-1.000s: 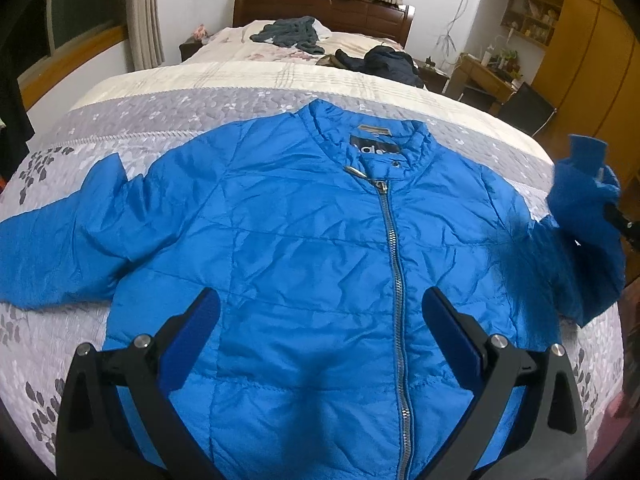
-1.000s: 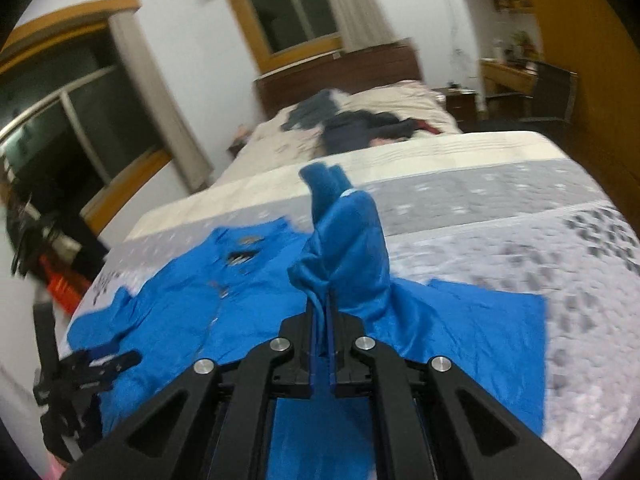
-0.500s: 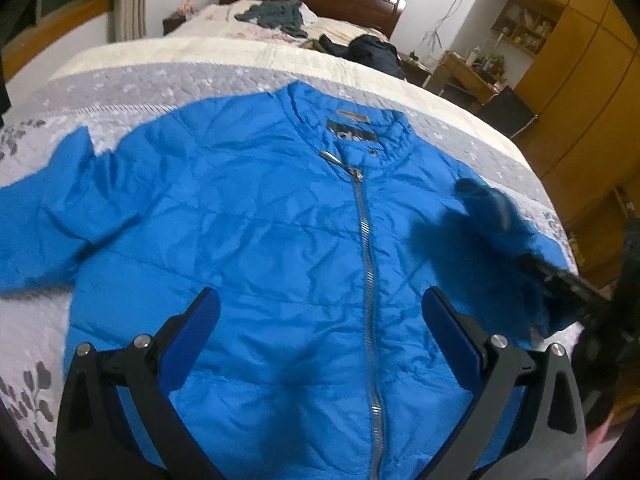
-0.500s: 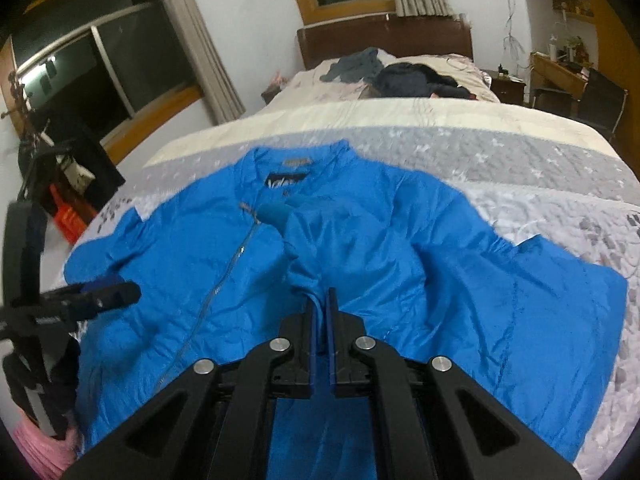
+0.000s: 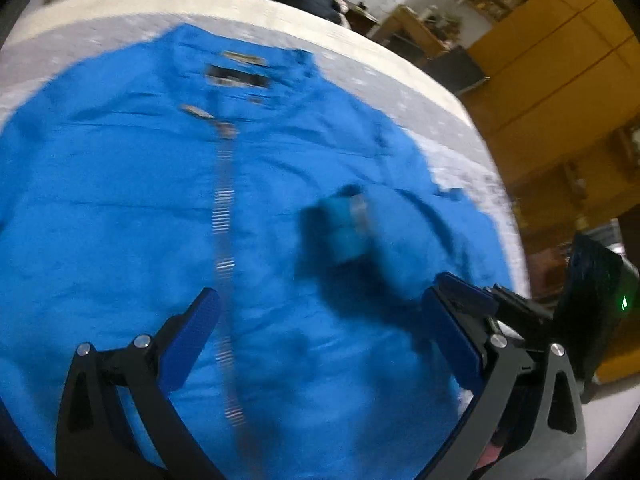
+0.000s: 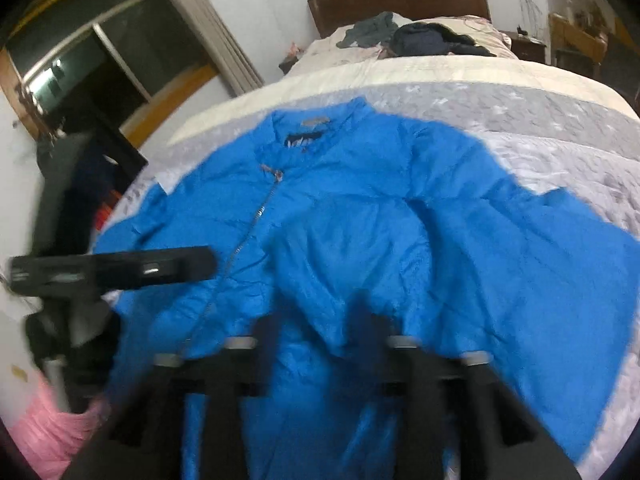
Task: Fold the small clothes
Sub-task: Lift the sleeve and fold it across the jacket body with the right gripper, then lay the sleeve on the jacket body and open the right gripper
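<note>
A blue zip-up padded jacket (image 5: 168,200) lies face up on the bed, collar at the far side. Its right-hand sleeve (image 6: 360,240) is folded inward across the chest, and the cuff (image 5: 348,224) rests on the jacket front. My left gripper (image 5: 320,340) hovers open over the lower front, near the zip (image 5: 224,216), with nothing between its blue pads. My right gripper (image 6: 320,328) is blurred, jaws apart, low over the folded sleeve. The left gripper (image 6: 112,268) shows as a dark bar at the left of the right wrist view.
The jacket lies on a grey patterned quilt (image 6: 520,108). Dark clothes (image 6: 424,38) are piled near the headboard. Yellow wooden cupboards (image 5: 560,60) stand past the bed's right edge, and a window with a curtain (image 6: 200,24) is on the left. Something pink (image 6: 52,432) sits low left.
The right gripper swung the raised sleeve inward and down onto the jacket front, then its jaws parted and let it go. The left gripper stayed open and shifted closer and rightward.
</note>
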A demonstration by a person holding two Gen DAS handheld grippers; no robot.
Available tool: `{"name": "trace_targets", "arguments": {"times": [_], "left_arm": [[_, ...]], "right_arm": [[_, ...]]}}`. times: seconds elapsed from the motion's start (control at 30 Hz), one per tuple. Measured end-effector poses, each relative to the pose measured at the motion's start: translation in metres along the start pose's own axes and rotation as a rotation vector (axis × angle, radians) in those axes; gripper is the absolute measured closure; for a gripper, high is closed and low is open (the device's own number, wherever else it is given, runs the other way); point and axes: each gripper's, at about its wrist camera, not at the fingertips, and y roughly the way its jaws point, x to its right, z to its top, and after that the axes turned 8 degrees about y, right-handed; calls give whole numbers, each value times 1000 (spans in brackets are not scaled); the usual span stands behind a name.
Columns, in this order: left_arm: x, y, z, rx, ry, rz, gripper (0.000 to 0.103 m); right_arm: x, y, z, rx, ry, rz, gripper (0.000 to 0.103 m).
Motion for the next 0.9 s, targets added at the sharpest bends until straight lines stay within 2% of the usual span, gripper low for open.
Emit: {"name": "trace_targets", "arguments": {"times": [0.07,0.2,0.33,0.37,0.43,0.5,0.57,0.6,0.7,0.8,0.9], "left_arm": [[7,17,8,-26,-1,-50,4],[11,57,18,-112,-39,-66,4],[21,74,26,-101,-21,-73,5],[26,77,28,-101,-11,-92,10],[34,82,29,-113,5,-79,23],[42,92,30,-134,28,-62,48],[45,98,30,-139,20,-63,62],[44,100,30,-137,10,-73,74],[42,98,32,-100,-20,-80,86],[38,77,32,-15,-15,-54,90],[29,47,31,67,-15,-64,91]], "right_arm": [[8,-24,5,57,16,-30,51],[40,-71,12,151,100,-90,51],[74,-92,17,190,192,-115,51],[80,-93,18,195,207,-130,51],[88,-93,19,191,231,-141,51],[94,-92,20,185,250,-140,51],[96,-87,20,181,254,-157,51],[98,-86,20,178,259,-164,51],[102,-81,20,172,274,-169,51],[108,-82,19,183,290,-180,51],[115,-84,20,188,310,-170,51]]}}
